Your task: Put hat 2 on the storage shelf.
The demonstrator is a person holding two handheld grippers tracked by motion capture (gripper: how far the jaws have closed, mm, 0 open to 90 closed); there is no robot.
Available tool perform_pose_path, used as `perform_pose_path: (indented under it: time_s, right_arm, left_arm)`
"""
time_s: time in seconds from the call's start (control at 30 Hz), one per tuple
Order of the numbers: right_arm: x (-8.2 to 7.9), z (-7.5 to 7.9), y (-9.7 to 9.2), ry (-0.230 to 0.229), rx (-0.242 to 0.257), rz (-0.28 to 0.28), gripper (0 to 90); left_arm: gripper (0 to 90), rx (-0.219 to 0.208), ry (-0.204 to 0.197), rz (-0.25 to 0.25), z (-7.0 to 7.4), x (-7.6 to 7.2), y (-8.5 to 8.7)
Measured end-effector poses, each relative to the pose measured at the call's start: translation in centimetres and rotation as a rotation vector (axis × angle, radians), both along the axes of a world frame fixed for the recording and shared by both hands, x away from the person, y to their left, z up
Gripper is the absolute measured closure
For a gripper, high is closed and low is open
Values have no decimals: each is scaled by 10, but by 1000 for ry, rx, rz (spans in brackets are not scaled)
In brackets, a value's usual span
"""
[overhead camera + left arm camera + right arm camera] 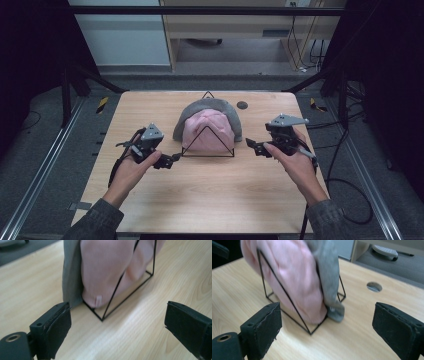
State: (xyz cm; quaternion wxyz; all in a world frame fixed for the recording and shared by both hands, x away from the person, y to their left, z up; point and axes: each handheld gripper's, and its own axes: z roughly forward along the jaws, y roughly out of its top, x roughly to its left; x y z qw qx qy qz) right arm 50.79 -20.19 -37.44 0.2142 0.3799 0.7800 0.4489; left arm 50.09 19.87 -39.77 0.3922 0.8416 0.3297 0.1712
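a pink hat [207,131] and grey hat [230,112] sit on a black wire rack [208,145] mid-bench [200,200]. left gripper [167,161] and right gripper [253,146] flank it, jaws apart, empty.

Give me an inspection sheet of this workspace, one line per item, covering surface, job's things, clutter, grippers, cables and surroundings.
Surface: wooden table, round hole near the far edge.
Job's things: black wire rack holding a pink cloth in front of a grey cloth.
Clutter: nothing seen.
Grippers: left gripper open, at the rack's left corner; right gripper open, beside its right corner; neither holds anything.
Cables: a cable trails on the floor at right.
Surroundings: wooden desk beyond the table, grey floor.
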Motion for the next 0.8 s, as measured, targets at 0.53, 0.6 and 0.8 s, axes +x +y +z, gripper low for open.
perform_pose_path:
  time_s: [0.53,0.6,0.8]
  right_arm:
    - [-17,-66,1,150,-20,22,105]
    - [-18,-75,1,176,-21,28,106]
    - [-19,-94,3,218,-28,21,105]
  left_arm:
    - [68,112,110,0,-53,-13,15]
    - [68,121,125,3,-58,-13,16]
    - [71,92,185,27,-72,-7,22]
